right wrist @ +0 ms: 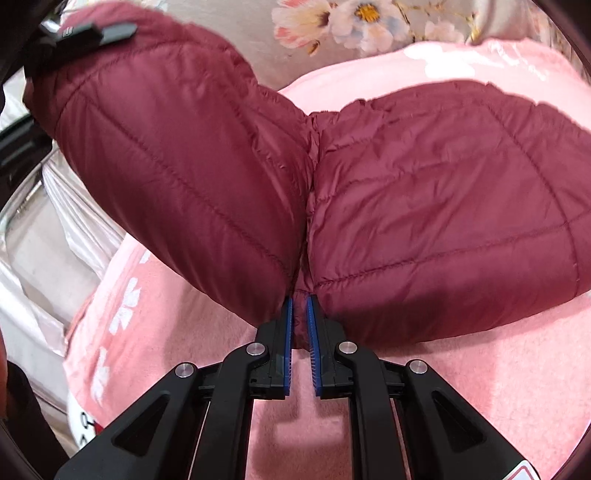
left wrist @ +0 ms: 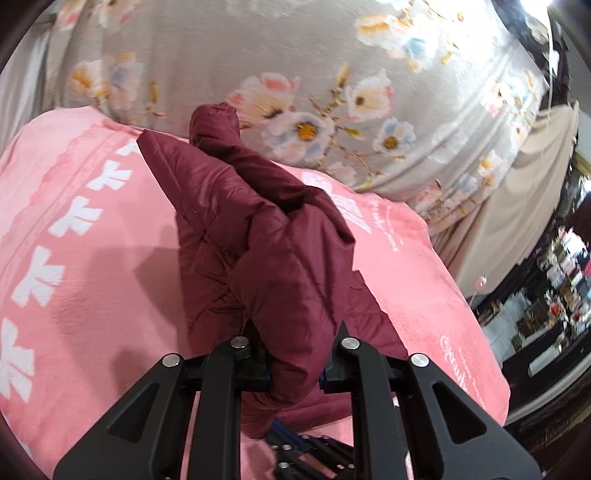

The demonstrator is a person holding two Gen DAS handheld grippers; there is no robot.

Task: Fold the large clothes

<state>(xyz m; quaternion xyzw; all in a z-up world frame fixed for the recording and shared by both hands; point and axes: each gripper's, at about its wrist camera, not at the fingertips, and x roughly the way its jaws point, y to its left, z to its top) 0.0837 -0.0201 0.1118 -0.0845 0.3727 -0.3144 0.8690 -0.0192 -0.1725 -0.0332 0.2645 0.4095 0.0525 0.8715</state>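
A maroon quilted puffer jacket (left wrist: 258,229) lies bunched on a pink blanket (left wrist: 92,295). My left gripper (left wrist: 295,365) is shut on a thick fold of the jacket, which hides its fingertips. In the right wrist view the jacket (right wrist: 424,206) spreads in two puffy lobes, one lifted to the left. My right gripper (right wrist: 299,314) is shut on the jacket's seam between the lobes, blue pads (right wrist: 313,321) pinching the fabric. The left gripper (right wrist: 85,35) shows at the top left, holding the lifted lobe.
The pink blanket (right wrist: 480,387) with white flower prints covers a bed with a grey floral sheet (left wrist: 295,55). Beige drapes (left wrist: 517,206) and cluttered dark shelves (left wrist: 554,288) stand to the right. Silvery fabric (right wrist: 44,229) lies left of the blanket.
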